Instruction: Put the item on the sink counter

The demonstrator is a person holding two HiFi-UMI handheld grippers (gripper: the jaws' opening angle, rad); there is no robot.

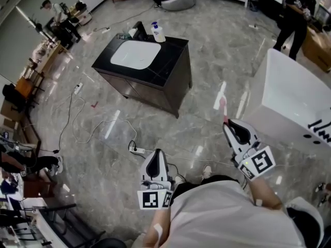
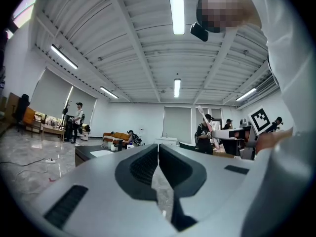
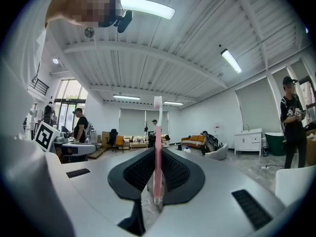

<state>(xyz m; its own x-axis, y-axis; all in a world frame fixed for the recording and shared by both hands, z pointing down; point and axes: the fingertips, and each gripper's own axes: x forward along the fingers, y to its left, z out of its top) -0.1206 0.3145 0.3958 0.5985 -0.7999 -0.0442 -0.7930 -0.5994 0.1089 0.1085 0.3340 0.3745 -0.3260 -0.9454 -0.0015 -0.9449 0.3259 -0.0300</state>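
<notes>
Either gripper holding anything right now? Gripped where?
Right gripper is shut on a slim pink item, likely a toothbrush, pinched at its lower handle end; the rest sticks out past the jaws. Left gripper is shut, empty.

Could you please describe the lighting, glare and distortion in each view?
Head view: even light, streaky glare on the polished floor, edges bent by the wide lens. Left gripper view: heavy fisheye with dark corners; the ceiling light blows out above the shut left claw. Right gripper view: same fisheye; the pink item in the right claw looks fairly sharp.
</notes>
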